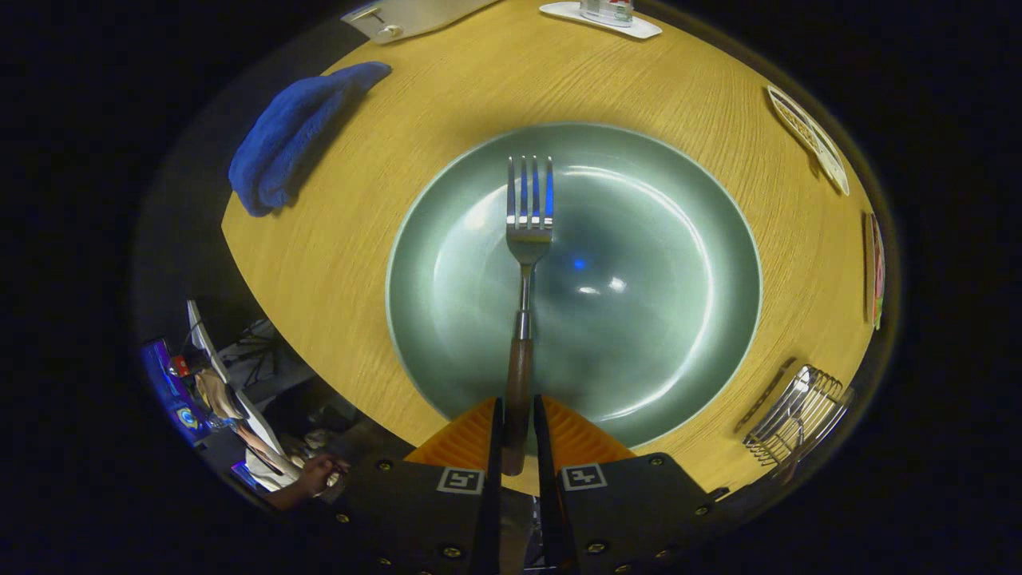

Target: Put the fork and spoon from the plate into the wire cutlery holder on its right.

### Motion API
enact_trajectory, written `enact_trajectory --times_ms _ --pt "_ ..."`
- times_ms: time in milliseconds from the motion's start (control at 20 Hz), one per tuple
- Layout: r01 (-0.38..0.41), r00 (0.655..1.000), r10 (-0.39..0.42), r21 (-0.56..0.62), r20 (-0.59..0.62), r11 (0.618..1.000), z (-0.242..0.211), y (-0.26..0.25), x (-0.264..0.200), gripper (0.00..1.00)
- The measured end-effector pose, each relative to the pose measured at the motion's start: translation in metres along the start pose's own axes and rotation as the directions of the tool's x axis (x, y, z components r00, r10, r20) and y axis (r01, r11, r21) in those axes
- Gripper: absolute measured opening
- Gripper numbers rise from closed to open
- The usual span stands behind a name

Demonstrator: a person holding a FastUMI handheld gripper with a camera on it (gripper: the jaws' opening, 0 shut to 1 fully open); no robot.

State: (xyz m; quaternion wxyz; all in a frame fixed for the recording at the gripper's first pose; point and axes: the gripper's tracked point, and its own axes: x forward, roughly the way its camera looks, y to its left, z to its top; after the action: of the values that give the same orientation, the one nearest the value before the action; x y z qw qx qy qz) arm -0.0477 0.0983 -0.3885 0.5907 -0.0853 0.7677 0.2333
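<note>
A fork (pixel 525 263) with a wooden handle points straight ahead of me, its tines out over the middle of the green plate (pixel 687 239). My gripper (pixel 517 427) is shut on the fork's handle, with both fingers pressing its sides near the plate's near rim. The fork looks lifted above the plate. The wire cutlery holder (pixel 794 415) stands on the table to the right of the plate, near the table edge, with a utensil leaning in it.
A blue cloth (pixel 291 136) lies on the wooden table (pixel 335 255) beyond the plate to the left. A white coaster with a glass (pixel 603 16) sits at the far side. Flat cards (pixel 810 136) lie at the right edge. A person's hand (pixel 315 475) shows below the table's near left edge.
</note>
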Motion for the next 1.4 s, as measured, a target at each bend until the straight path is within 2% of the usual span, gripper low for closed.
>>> enact_trajectory --times_ms 50,100,150,400,500,550,650,800,900,1050,1400 --pt "0.006 1.0 -0.006 -0.001 0.003 1.0 0.001 -0.004 0.007 0.21" --pt "0.004 1.0 -0.004 0.0 0.011 1.0 -0.007 -0.011 0.026 0.14" --pt "0.004 1.0 -0.004 -0.011 -0.005 1.0 0.0 -0.008 -0.004 0.06" --pt "0.049 0.999 -0.05 -0.121 -0.001 0.991 0.001 -0.018 -0.009 0.07" --pt "0.012 1.0 -0.011 -0.115 0.015 0.993 0.001 -0.016 -0.01 0.07" --pt "0.01 0.999 -0.006 -0.118 0.034 0.993 0.002 -0.019 -0.012 0.01" --pt "0.04 0.999 -0.035 -0.138 0.037 0.99 0.002 -0.021 -0.017 0.01" --pt "0.008 1.0 -0.006 -0.123 0.014 0.992 -0.005 -0.021 -0.036 0.0" --pt "0.014 1.0 -0.015 -0.142 -0.005 0.99 -0.013 -0.031 -0.049 0.01" --pt "0.024 0.998 -0.033 -0.165 -0.051 0.986 -0.033 -0.043 -0.071 0.01" --pt "0.029 0.982 -0.051 -0.121 -0.184 0.992 -0.087 -0.083 -0.116 0.01"
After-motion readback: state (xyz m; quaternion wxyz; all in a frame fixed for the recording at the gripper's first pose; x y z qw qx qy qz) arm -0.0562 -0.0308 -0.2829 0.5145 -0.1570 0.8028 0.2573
